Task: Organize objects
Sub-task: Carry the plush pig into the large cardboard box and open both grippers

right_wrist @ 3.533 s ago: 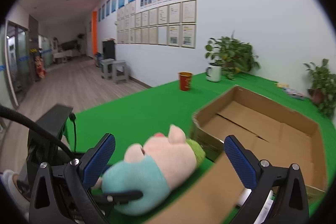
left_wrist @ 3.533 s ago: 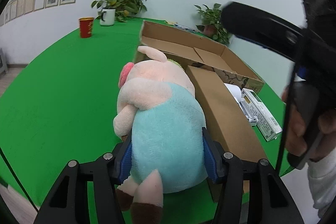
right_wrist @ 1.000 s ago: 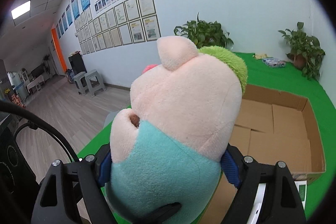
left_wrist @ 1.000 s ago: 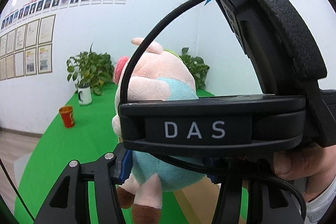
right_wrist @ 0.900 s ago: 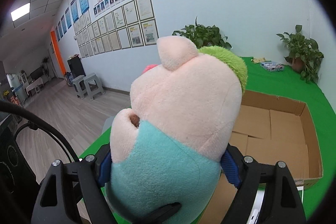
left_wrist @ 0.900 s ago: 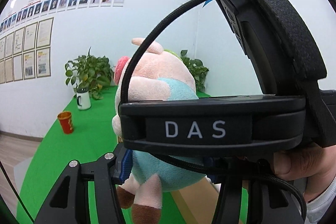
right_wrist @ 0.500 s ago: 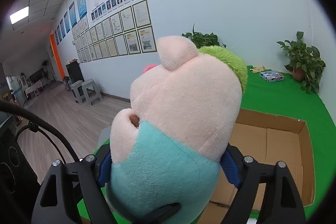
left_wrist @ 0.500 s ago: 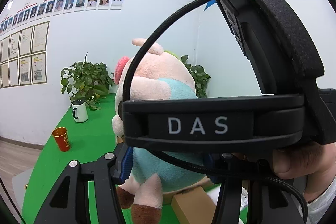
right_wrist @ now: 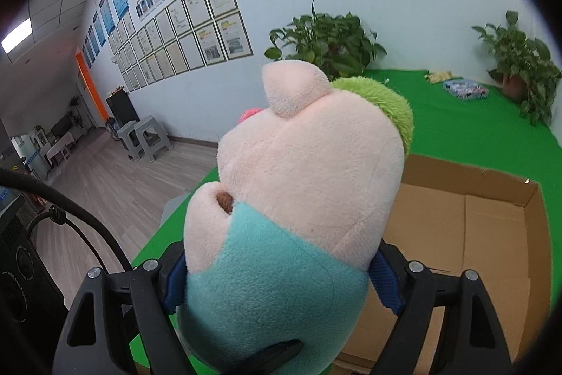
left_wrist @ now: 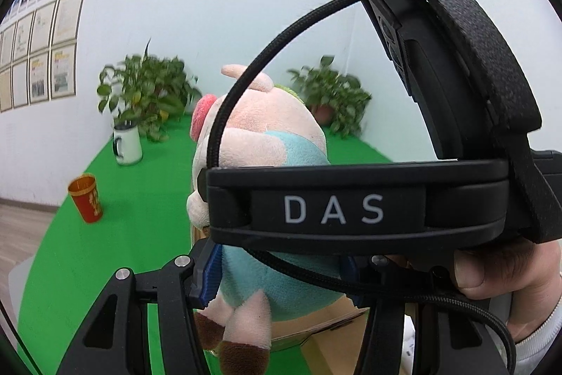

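Observation:
A plush pig with a pink head, teal body and green tuft is held up in the air over the green table. My right gripper is shut on its teal body, blue pads pressing both sides. In the left wrist view the pig is also clamped low on its body by my left gripper. The black right gripper housing, held by a hand, hides the left gripper's right pad. An open cardboard box lies just beyond and below the pig.
A red cup and a white mug with a plant stand at the table's far left. A potted plant and a small colourful box sit at the far right. Grey stools stand on the floor beyond the table edge.
Both grippers have carried the pig together across the table; the open box now lies closer beneath it, and the cup and plants have shifted in view. Both grips are unchanged.

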Motion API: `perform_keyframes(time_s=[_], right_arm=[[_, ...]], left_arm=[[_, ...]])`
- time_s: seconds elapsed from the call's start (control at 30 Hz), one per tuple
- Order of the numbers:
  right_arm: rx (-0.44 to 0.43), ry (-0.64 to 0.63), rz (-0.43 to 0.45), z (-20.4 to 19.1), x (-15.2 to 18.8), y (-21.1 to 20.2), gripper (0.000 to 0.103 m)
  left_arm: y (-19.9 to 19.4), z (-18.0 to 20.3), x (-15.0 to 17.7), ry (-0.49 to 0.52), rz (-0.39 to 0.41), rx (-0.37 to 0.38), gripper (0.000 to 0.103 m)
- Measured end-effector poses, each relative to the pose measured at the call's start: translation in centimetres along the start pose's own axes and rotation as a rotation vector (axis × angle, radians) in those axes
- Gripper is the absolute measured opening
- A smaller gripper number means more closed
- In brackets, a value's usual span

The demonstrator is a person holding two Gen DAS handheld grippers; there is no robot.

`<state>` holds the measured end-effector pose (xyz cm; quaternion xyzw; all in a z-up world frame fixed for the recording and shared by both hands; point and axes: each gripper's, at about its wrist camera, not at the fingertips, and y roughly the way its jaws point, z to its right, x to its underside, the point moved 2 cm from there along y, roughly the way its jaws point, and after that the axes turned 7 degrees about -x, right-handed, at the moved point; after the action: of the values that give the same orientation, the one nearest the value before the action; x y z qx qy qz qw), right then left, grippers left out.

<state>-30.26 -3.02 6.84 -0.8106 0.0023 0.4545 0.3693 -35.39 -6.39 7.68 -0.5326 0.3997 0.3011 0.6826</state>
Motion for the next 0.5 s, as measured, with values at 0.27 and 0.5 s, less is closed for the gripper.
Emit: perform_keyframes(time_s=[0.27,0.5], right_arm=[[-0.055,0.108,-0.149,4.7,2.4,5.6,0.083],[-0.146,0.221,-0.327,7.7,5.4,10.4,0.085]], left_arm=[[5.9,-0.7,7.0,-0.065,-0.184,-0.005,0.052],[11.7,-2.6,11.2,-0.142,-0.348,-0.037,0.053]])
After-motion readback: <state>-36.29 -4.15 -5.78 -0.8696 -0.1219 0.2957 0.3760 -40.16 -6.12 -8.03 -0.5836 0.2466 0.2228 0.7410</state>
